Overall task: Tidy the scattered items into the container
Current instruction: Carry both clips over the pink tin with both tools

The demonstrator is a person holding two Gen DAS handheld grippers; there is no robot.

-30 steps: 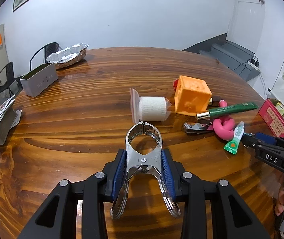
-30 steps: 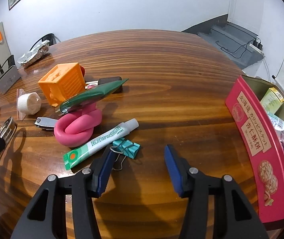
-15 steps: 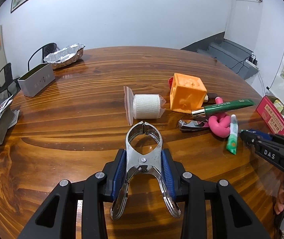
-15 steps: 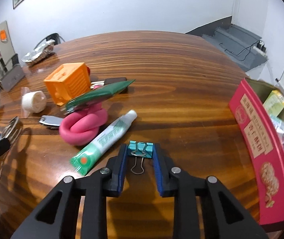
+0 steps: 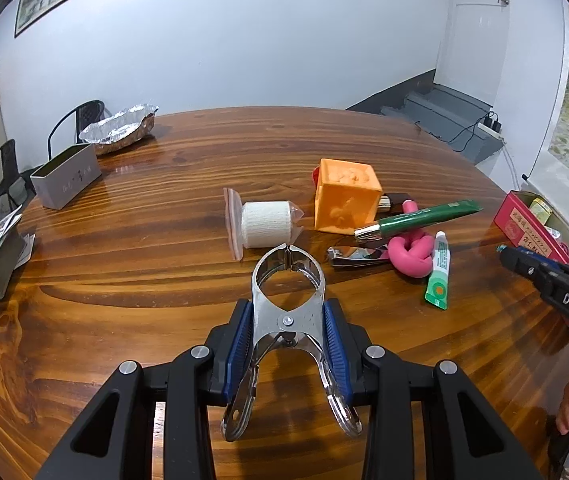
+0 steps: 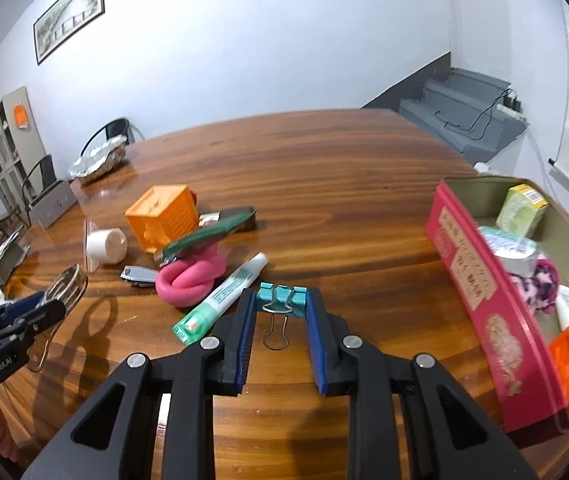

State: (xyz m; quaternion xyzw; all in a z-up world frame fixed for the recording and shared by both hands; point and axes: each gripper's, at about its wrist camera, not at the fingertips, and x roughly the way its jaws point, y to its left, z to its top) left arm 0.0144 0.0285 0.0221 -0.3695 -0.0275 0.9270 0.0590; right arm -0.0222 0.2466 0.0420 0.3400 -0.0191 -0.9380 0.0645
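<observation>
Even, bright indoor light fills both views. The glossy wooden table (image 5: 164, 264) throws pale glare streaks and soft shadows. Fisheye bending curves the edges, black corners vignette, and the red tin (image 6: 480, 288) at right looks smeared.

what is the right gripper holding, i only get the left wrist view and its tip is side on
Observer: The right gripper has its jaws shut on a teal binder clip; the clip's wire handle points back toward the camera.
Operator: ok and is anything in the red tin yet, i only see a corner of it
Observer: Yes. Several things already lie inside, among them a foil-lidded cup and a pink patterned fabric.
</observation>
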